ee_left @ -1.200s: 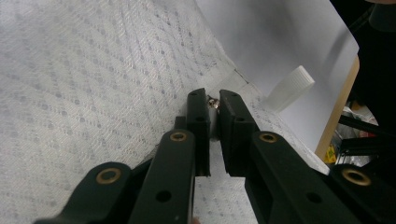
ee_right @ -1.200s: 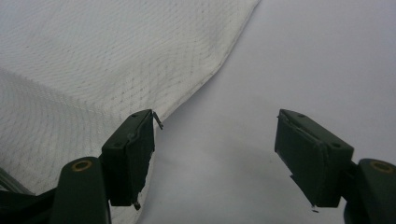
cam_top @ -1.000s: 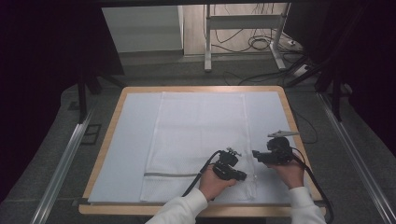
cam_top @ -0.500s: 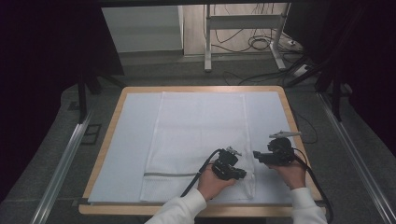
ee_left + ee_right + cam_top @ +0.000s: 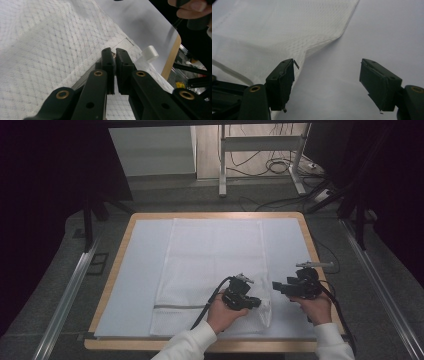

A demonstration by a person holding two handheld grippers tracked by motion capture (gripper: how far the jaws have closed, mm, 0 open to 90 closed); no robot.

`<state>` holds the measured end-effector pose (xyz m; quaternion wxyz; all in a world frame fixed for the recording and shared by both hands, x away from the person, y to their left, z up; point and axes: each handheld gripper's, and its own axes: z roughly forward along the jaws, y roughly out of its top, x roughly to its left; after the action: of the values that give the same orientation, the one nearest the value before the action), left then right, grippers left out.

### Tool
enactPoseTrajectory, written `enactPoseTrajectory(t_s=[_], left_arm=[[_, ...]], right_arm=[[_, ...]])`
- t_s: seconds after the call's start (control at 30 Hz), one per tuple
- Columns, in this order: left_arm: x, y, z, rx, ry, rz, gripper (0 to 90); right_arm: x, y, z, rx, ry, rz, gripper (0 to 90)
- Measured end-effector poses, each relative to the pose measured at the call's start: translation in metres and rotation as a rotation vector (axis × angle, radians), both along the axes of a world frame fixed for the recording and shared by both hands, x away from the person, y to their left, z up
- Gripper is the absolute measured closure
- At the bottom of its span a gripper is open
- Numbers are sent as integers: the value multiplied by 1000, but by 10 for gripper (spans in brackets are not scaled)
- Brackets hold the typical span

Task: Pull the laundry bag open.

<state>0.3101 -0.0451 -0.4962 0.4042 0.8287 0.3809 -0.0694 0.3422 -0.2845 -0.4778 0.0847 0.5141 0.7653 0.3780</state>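
The white waffle-weave cloth towel lies flat on the pale sheet-covered wooden-rimmed table, its long axis running away from the person, its near right corner just under the two hands. The left gripper sits over that corner; in the left gripper view its jaws are pressed almost together on the towel's hemmed edge, a thin fold of cloth seeming to lie between the fingertips (I judge this a pinch, though the gap is too narrow to be sure). Past those jaws a small white tab sticks out from the hem.

To its right, the right gripper hovers beside the towel's right edge, jaws spread wide and holding nothing. In the right gripper view the bare sheet lies between the jaws, while the towel's edge, lifted in a slight ridge, lies ahead and toward the left jaw. So the right gripper, the nearer free one, would have to shift toward its left jaw's side to straddle that edge.
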Motion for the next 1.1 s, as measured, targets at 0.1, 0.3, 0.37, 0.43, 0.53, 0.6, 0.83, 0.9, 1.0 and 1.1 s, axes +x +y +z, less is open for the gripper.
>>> enactPoseTrajectory(t_s=[0.1, 0.3, 0.37, 0.43, 0.53, 0.6, 0.83, 0.9, 1.0, 1.1], left_arm=[[1, 3, 2, -4, -5, 5, 867], [0, 3, 2, -4, -7, 4, 867], [0, 2, 2, -4, -5, 4, 867], [0, 2, 2, -3, -7, 1, 867], [0, 2, 2, -3, -8, 2, 867], [0, 3, 2, -5, -9, 4, 867], [-2, 2, 2, -5, -13, -2, 867], [-2, 3, 2, -6, -12, -2, 867], [-3, 3, 3, -8, -13, 0, 867], [-3, 3, 3, -7, -14, -3, 867]], right_arm=[[-3, 0, 2, 35, 15, 6, 266], [-6, 4, 1, 55, 40, 25, 263], [-5, 6, -1, 71, 59, 33, 263], [-5, 11, -4, 80, 76, 47, 262], [-5, 14, -5, 80, 83, 52, 262], [-5, 15, -6, 81, 92, 54, 262], [-1, 24, -15, 101, 128, 44, 263], [-1, 29, -18, 104, 142, 52, 271], [0, 32, -20, 110, 144, 58, 293], [0, 36, -24, 110, 153, 65, 323]])
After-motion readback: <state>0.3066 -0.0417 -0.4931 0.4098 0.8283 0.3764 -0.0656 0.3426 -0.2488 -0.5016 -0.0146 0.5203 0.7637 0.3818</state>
